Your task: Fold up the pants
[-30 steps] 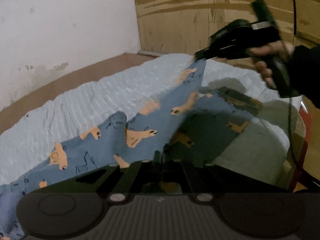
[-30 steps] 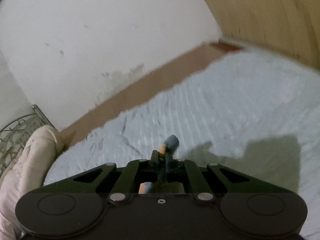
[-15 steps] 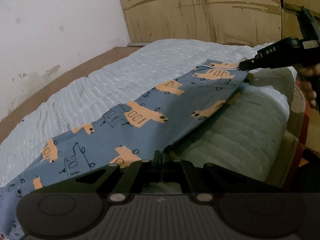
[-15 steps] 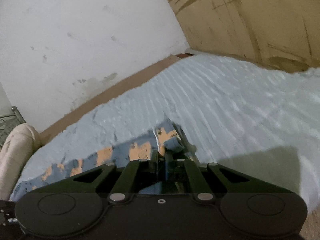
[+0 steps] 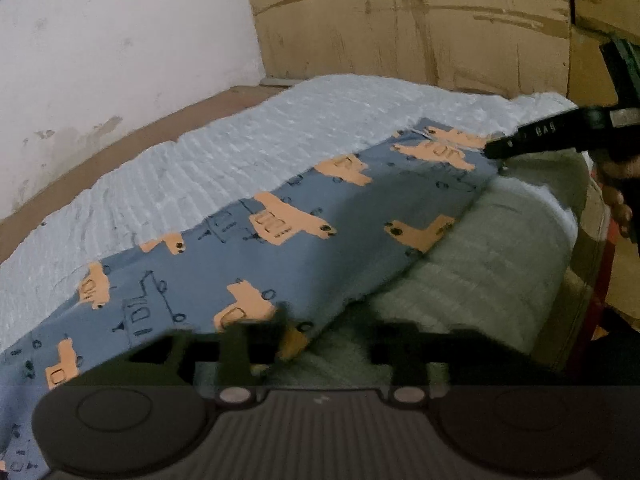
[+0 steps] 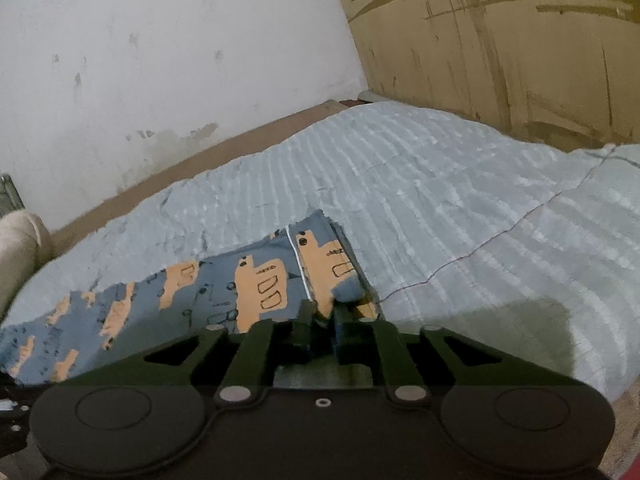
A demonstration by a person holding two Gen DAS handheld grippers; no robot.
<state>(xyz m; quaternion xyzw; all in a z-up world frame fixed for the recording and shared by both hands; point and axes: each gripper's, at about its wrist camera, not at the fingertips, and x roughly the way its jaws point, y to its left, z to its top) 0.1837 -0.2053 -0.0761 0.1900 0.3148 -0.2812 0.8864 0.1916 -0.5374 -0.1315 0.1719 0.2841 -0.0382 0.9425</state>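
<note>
The blue pants (image 5: 248,268) with orange vehicle prints lie stretched across the light blue quilt (image 5: 224,160). My left gripper (image 5: 328,340) has its fingers spread apart, blurred, with the pants' near edge between them. My right gripper (image 6: 322,322) has its jaws slightly parted around the pants' end (image 6: 312,264), which rests on the quilt (image 6: 440,208). The right gripper also shows in the left wrist view (image 5: 548,136), at the far end of the pants.
A white wall (image 5: 120,40) and a brown bed frame edge (image 5: 132,136) run along the left. Cardboard panels (image 5: 400,28) stand behind the bed. A cream pillow (image 6: 16,248) lies at the far left. The quilt's front edge drops off at the right.
Both grippers lowered the pants from mid-air onto the quilt, stretched flat. The left gripper's fingers have spread open; the right jaws have begun to part.
</note>
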